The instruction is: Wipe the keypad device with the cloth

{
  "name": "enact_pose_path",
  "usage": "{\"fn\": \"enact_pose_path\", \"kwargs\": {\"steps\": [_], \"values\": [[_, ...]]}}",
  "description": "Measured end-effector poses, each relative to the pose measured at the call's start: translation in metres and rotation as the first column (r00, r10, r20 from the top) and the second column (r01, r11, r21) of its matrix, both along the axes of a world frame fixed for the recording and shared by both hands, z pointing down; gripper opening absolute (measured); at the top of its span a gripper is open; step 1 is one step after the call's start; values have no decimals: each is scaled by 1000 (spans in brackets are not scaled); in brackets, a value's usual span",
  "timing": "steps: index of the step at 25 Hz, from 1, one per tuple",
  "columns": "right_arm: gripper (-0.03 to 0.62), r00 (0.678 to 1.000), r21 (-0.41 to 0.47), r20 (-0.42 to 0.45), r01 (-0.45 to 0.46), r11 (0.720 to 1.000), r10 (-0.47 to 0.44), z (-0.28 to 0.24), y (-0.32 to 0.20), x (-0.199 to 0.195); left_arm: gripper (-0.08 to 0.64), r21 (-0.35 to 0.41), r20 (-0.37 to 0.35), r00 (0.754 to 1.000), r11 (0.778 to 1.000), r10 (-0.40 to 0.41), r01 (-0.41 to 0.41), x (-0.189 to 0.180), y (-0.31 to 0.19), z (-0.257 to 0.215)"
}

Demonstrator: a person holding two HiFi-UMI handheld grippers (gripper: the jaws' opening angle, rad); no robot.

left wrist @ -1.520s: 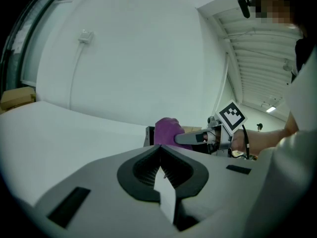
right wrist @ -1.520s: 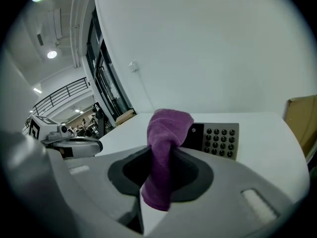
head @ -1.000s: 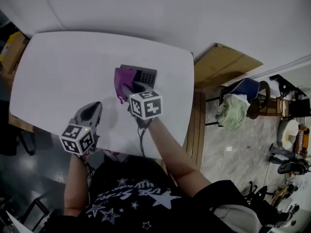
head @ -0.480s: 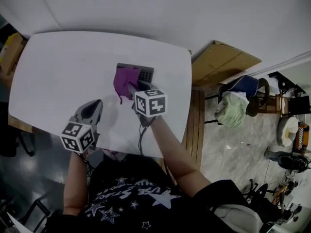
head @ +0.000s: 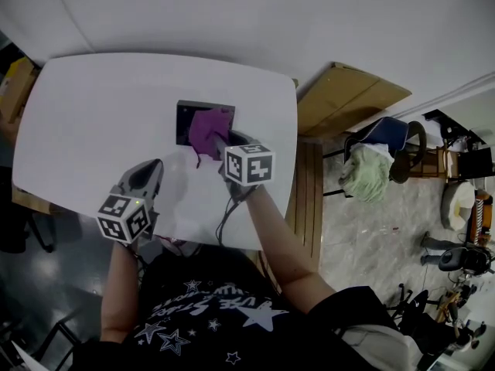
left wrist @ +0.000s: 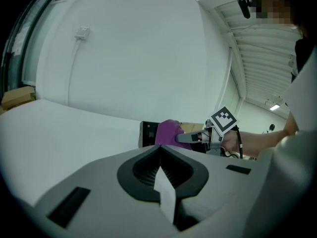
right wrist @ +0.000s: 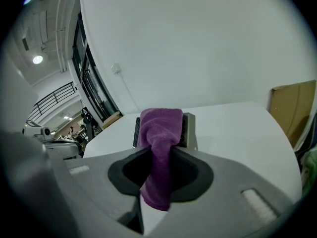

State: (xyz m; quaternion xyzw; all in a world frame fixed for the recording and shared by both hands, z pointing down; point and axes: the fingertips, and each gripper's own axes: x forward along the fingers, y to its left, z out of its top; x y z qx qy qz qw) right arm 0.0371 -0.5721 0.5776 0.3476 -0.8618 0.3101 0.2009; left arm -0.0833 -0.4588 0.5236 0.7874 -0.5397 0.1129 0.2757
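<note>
The keypad device (head: 184, 122) lies flat on the white bench (head: 93, 107), right of its middle. The purple cloth (head: 207, 130) is draped over the device's right half and hides that part. The right gripper (head: 224, 139) comes in from 5 o'clock, its jaws clamped on the cloth's bunched tail. The left gripper (head: 147, 175) rests at 7 o'clock from the device, well apart, with its jaws pressed together on nothing. Off the bench at 3 o'clock leans a cardboard sheet (head: 352, 99); a chair (head: 390, 149) stands at 4 o'clock.
</note>
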Motion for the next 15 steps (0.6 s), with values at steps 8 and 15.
{"fn": "enact_pose_path", "kwargs": {"steps": [8,15], "values": [[97,1000,-2,-13,-13,1000,13,3,-1,27,8,0,-11,1000,1000,3,-3,19,1,2],[97,999,4,-31,-26,1000,26,3,4,45,9,21,-26,1000,1000,8,-7,32,5,2]]}}
